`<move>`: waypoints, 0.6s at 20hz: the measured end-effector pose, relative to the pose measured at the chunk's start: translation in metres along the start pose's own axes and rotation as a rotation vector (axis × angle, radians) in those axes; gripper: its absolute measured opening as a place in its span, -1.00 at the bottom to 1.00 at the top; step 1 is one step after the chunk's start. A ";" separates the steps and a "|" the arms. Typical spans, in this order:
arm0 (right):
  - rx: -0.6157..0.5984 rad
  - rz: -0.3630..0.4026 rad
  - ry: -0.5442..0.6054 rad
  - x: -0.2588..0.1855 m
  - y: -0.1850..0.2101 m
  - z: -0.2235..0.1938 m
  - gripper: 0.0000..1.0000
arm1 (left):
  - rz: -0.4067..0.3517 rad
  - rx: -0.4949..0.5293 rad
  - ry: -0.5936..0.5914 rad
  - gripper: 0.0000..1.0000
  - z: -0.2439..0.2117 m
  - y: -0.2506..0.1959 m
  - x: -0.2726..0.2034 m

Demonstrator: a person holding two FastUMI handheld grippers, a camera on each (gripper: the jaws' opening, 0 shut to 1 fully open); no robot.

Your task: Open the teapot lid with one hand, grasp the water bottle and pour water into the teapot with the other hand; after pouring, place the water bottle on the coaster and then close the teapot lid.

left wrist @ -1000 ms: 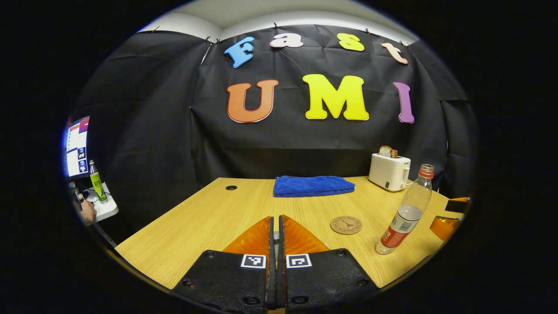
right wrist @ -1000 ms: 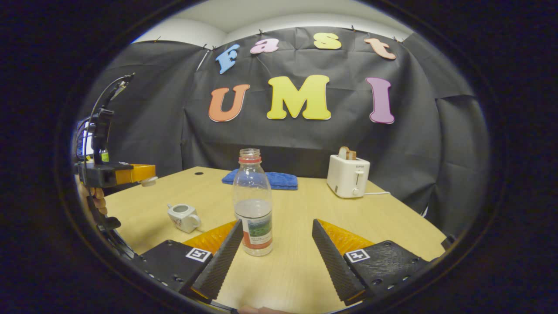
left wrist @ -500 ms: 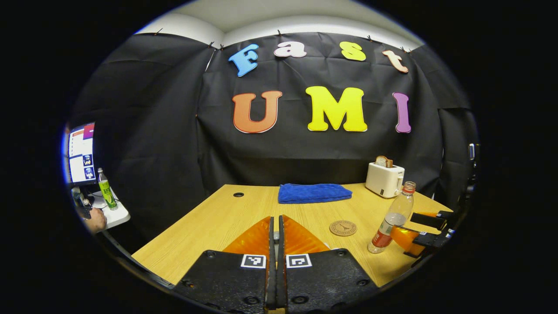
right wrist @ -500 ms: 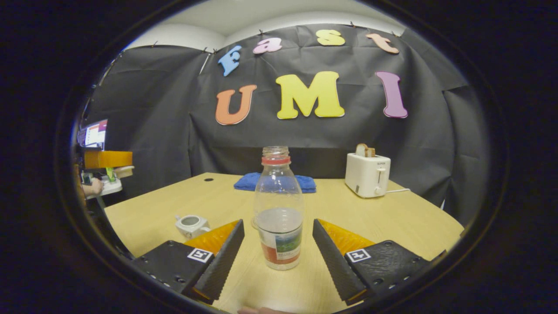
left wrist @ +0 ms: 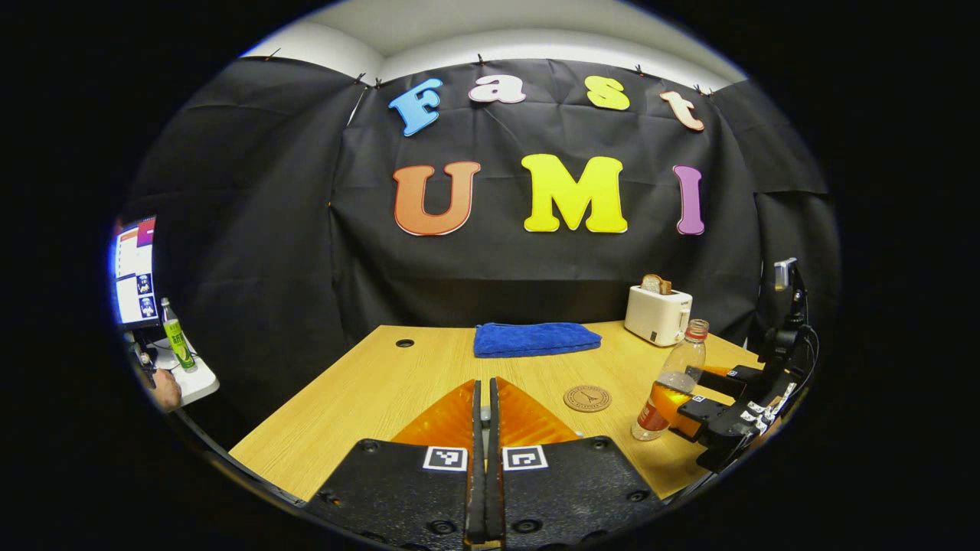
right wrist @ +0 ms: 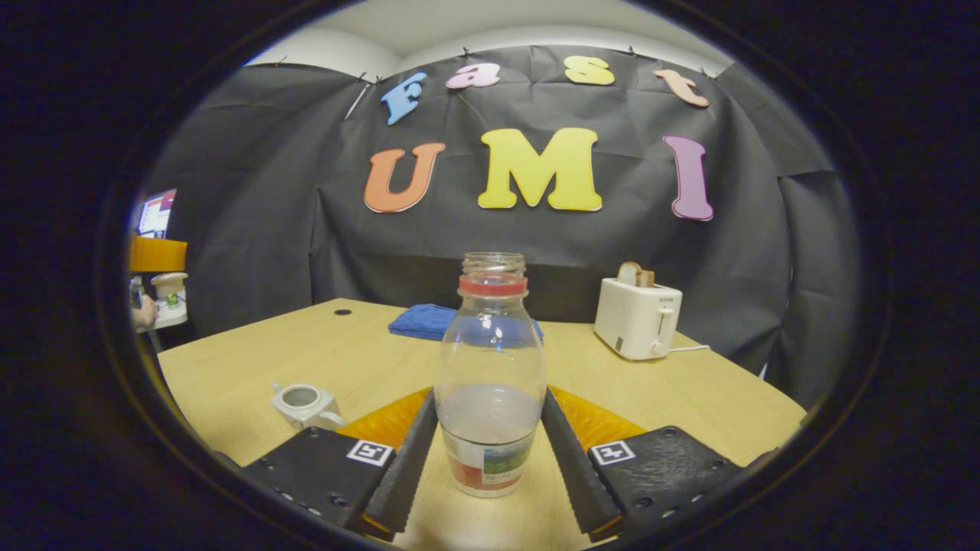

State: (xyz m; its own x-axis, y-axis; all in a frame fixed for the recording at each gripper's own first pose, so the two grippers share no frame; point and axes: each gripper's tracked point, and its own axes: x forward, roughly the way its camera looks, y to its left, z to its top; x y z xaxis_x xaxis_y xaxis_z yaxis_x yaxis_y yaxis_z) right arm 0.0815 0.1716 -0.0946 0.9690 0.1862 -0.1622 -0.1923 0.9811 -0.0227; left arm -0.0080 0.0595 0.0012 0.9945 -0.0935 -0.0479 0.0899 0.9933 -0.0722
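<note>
Even overhead light, sharp, fisheye-warped edges

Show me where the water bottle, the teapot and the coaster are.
water bottle [right wrist: 490,360], right gripper view, clear body above the label
teapot [right wrist: 300,400], right gripper view, open rim
coaster [left wrist: 587,398], left gripper view, middle of its top face

We see a staged recording booth in a lab or office: black cloth walls pinned up behind a wooden surface [left wrist: 367,383], a toaster [left wrist: 656,314] at two o'clock, and a desk with a monitor [left wrist: 135,272] at nine o'clock.
</note>
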 end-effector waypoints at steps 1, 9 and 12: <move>0.001 0.004 -0.002 -0.001 0.003 0.000 0.53 | 0.005 -0.004 0.002 -0.94 -0.001 0.004 0.000; -0.145 -0.010 -0.021 -0.011 0.007 0.023 0.46 | 0.029 0.020 -0.018 -0.94 0.006 0.022 -0.009; -0.289 -0.053 -0.020 -0.009 0.008 0.034 0.46 | 0.014 0.029 -0.030 -0.94 0.010 0.023 -0.015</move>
State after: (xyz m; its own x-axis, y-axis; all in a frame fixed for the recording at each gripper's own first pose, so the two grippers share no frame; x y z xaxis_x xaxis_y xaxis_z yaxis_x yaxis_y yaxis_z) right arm 0.0766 0.1800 -0.0594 0.9812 0.1387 -0.1340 -0.1745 0.9343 -0.3108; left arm -0.0202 0.0844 0.0100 0.9967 -0.0784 -0.0191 0.0775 0.9961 -0.0427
